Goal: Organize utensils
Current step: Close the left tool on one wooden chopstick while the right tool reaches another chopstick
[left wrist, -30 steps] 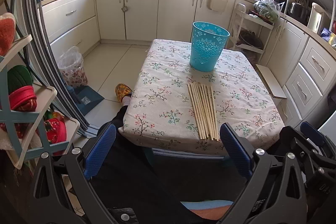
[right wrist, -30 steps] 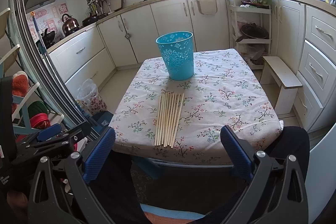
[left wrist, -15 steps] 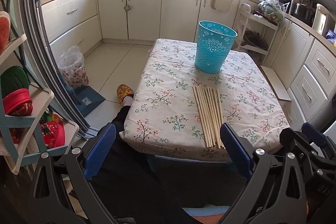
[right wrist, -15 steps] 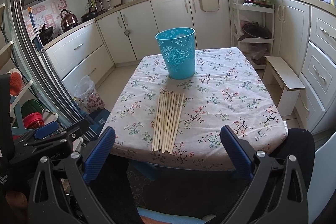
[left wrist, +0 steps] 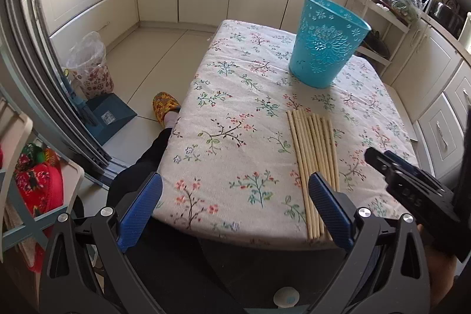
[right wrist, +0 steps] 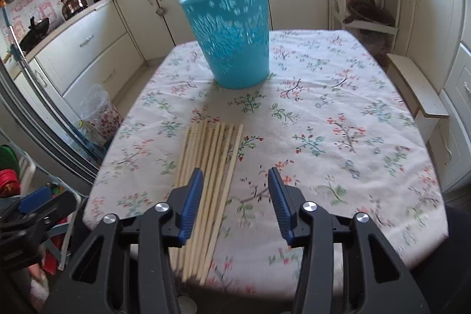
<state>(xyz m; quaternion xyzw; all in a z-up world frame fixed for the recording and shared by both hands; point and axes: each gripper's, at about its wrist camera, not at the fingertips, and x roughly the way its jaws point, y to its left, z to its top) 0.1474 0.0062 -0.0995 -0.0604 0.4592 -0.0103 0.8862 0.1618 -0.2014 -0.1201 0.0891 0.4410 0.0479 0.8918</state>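
Approach step: both grippers are hovering over the near table [right wrist: 368,137] edge, nothing picked yet. Right gripper [right wrist: 235,196] jaws have just been closing, now half apart, empty, sitting above the right side of the chopstick bundle [right wrist: 212,167]; the pads aren't touching any stick. Left gripper [left wrist: 235,205] jaws are wide apart, empty, beside the same bundle. Chopsticks are lying flat, side by side, thin pale wooden rods pointing toward the bucket [right wrist: 232,37], a teal plastic tapered bin with embossed flowers, upright, farther back on the floral cloth. Next move likely: lowering, pinching one or two sticks, since thin round rods roll easily.
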